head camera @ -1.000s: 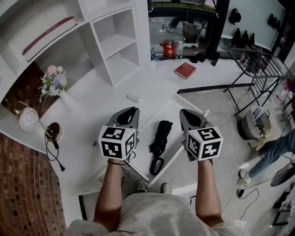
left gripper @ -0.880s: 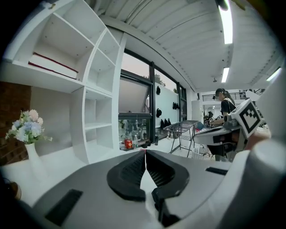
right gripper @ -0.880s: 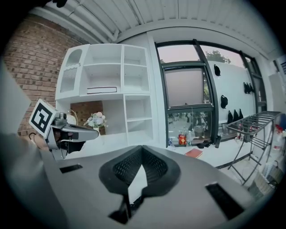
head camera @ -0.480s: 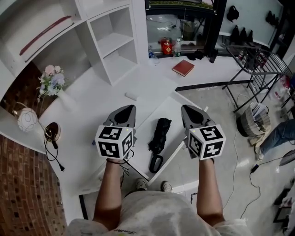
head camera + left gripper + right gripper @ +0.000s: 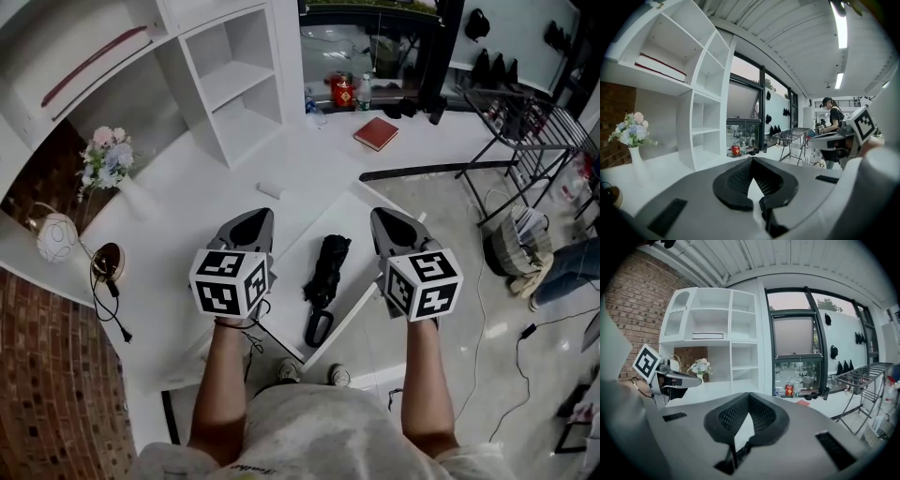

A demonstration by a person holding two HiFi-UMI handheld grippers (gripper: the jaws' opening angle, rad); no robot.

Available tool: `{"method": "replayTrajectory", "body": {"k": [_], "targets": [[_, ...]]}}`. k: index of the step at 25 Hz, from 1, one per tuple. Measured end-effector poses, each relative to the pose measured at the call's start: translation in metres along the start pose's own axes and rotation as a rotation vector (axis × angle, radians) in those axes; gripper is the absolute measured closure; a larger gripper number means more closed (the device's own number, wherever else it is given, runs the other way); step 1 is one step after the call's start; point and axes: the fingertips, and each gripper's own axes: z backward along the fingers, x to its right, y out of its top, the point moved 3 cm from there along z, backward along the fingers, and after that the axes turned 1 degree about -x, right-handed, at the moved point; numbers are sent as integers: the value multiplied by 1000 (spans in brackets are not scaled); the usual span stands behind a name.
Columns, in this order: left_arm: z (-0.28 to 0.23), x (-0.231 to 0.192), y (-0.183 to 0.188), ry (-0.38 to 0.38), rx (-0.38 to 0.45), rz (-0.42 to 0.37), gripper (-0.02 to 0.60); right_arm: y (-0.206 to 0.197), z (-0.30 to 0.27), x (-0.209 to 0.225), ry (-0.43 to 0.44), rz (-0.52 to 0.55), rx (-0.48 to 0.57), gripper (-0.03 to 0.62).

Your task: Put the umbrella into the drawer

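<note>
A folded black umbrella (image 5: pixel 325 274) lies lengthwise in the open white drawer (image 5: pixel 354 217), its loop handle toward me. My left gripper (image 5: pixel 255 217) hovers over the desk just left of the drawer, jaws shut with nothing between them. My right gripper (image 5: pixel 379 215) hovers over the drawer's right edge, also shut and empty. Neither touches the umbrella, which lies between and below them. In the left gripper view the left gripper (image 5: pixel 752 160) has its pad tips together. The right gripper view shows the right gripper (image 5: pixel 749 394) the same way.
A white shelf unit (image 5: pixel 230 84) stands at the back of the white desk, with a flower vase (image 5: pixel 110 161) and a round lamp (image 5: pixel 56 236) at the left. A red book (image 5: pixel 376 133) lies far back. A drying rack (image 5: pixel 525 122) stands right. A person (image 5: pixel 831 123) stands beyond it.
Both grippers hover in about the same places beside the drawer. The umbrella has not moved.
</note>
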Motion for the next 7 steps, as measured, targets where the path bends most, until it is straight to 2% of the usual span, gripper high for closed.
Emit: {"method": "replayTrajectory", "body": {"k": [7], "targets": [[2,0,-1,-7,5,6,588,-2,2,0,-4,-4,5,591]]}}
